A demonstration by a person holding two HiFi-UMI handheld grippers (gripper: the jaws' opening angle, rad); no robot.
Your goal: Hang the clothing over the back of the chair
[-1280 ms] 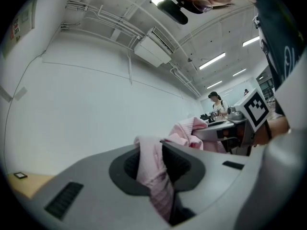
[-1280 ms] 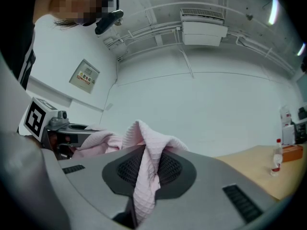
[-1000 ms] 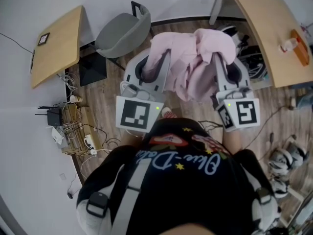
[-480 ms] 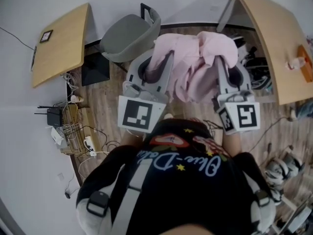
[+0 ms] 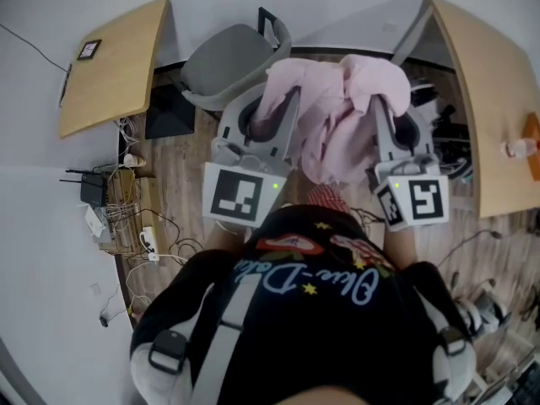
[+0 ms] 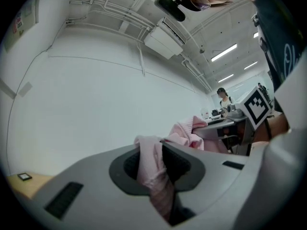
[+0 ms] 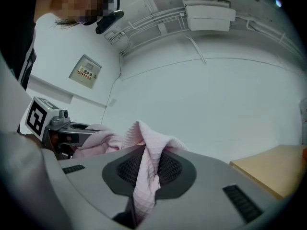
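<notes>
Clothing (image 5: 329,116) spans between left hand-held gripper (image 5: 285,101) and right hand-held gripper (image 5: 378,105); each is nearly closed, clamping a fold.

Clothing: pink clothing (image 5: 333,121) was bunched and hung between both claws, above the floor.
Left claw: left claw (image 5: 274,108) pointed away from the person, pink fabric gathered at its tip.
Right claw: right claw (image 5: 384,108) lay alongside the left, fabric draped over its tip.
Chair: grey chair (image 5: 229,57) stood just beyond the left claw.
Counters: one wooden counter (image 5: 110,62) at far left; second counter (image 5: 485,83) at right.
Floor: wood floor (image 5: 181,171); router and tangled cables (image 5: 101,218) lay by the left wall.
</notes>
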